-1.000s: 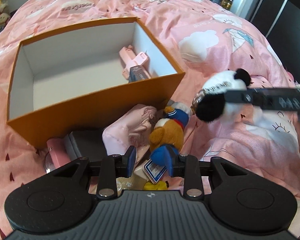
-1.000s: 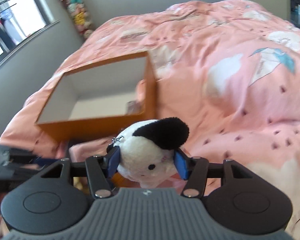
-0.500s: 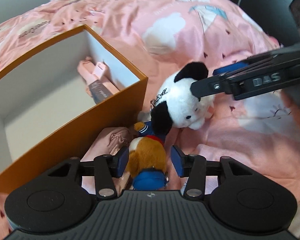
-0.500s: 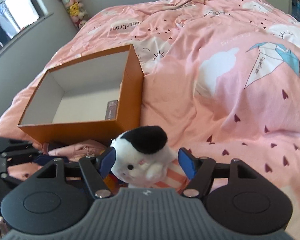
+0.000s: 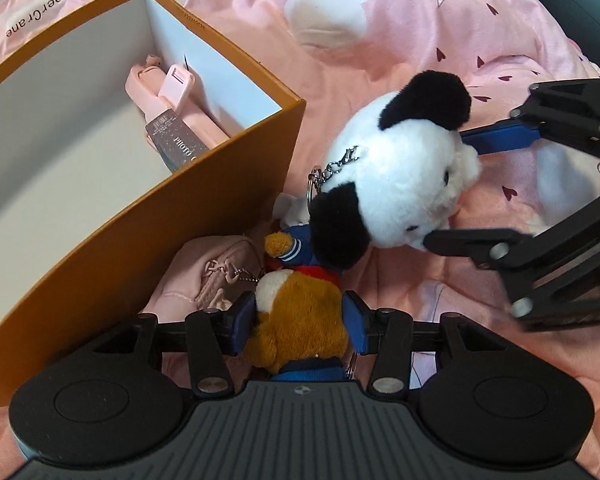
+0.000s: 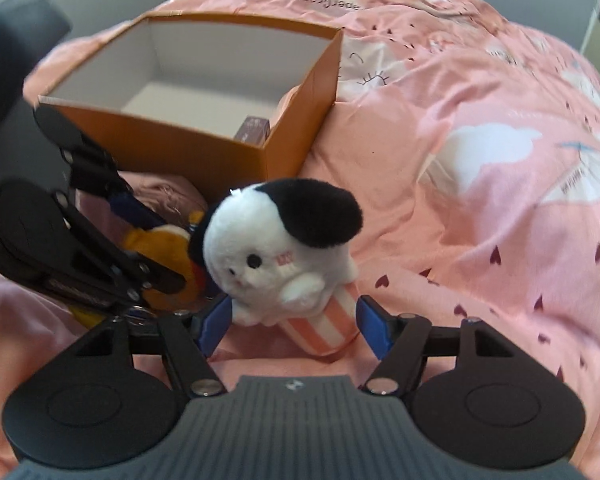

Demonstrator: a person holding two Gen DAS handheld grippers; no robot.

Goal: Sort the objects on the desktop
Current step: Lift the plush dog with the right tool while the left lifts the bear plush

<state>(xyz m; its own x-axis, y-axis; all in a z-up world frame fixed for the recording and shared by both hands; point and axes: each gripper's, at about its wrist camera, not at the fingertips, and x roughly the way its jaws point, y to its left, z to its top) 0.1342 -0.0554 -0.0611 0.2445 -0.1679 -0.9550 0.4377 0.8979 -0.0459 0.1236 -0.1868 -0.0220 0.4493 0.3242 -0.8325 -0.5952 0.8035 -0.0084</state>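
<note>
A brown plush toy in a blue and red outfit [image 5: 300, 312] lies on the pink quilt beside the orange box [image 5: 204, 208]. My left gripper [image 5: 299, 308] points down over it, open, with the plush's body filling the gap between the blue pads. A white plush with black ears and a striped base [image 6: 276, 248] rests on the quilt just right of the brown one. My right gripper [image 6: 292, 312] straddles it, open, its pads standing just off the toy's sides. In the left wrist view the white plush [image 5: 396, 176] shows a metal key chain.
The open orange box [image 6: 204, 152] holds a pink device [image 5: 176, 100] and a dark printed card [image 5: 176, 144]. A pink pouch [image 5: 204, 276] is wedged between the box wall and the brown plush. The rumpled pink quilt [image 6: 480, 208] stretches to the right.
My right gripper came down with the white plush, set it on the quilt and widened off it. My left gripper dropped over the brown plush and its jaws spread wider.
</note>
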